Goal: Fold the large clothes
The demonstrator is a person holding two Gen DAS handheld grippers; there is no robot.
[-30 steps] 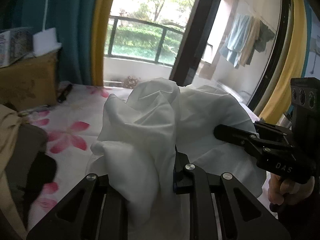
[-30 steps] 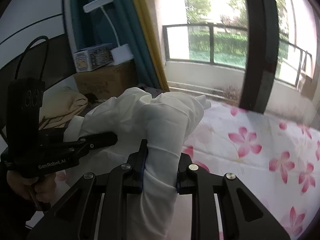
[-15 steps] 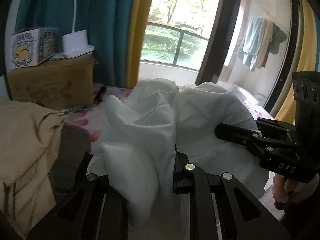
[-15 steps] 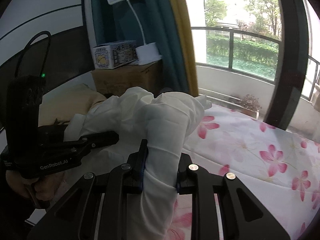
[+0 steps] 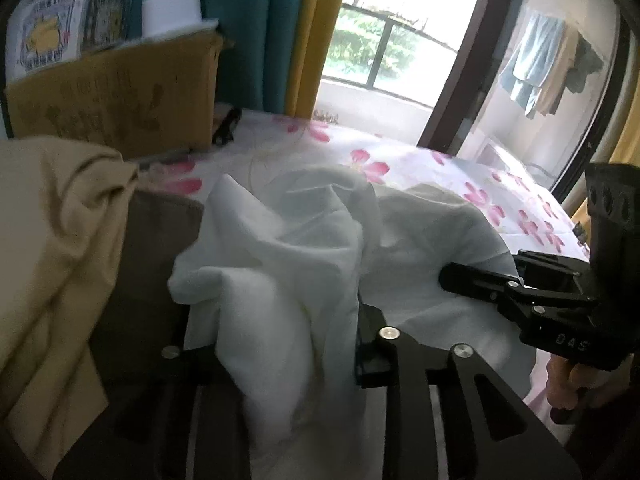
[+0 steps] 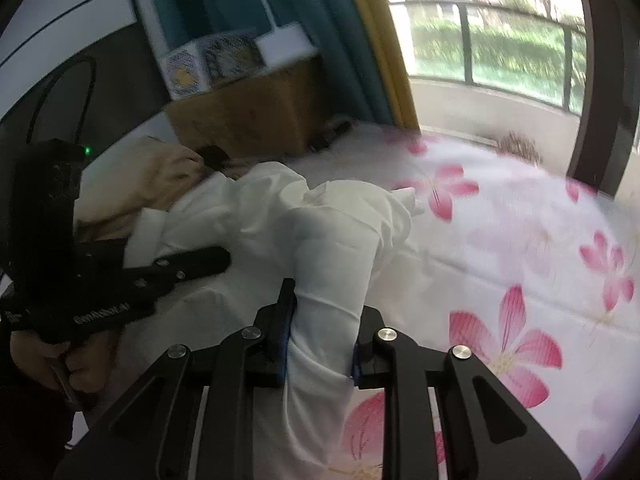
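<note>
Both wrist views close, facing window, sharing white garment [image 5: 280,264]

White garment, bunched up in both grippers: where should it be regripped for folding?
Hedged: take the white garment at the loose corner poking toward the floral sheet, coming from the window side. That tip sticks out free; everything else is crumpled, so no hem shows.

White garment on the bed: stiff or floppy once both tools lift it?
Likely floppy: the white garment bunches in soft folds between the left tool and the right tool. Probably light, since thin cloth stands up in loose peaks. Unheld parts will likely sag onto the floral sheet.
</note>
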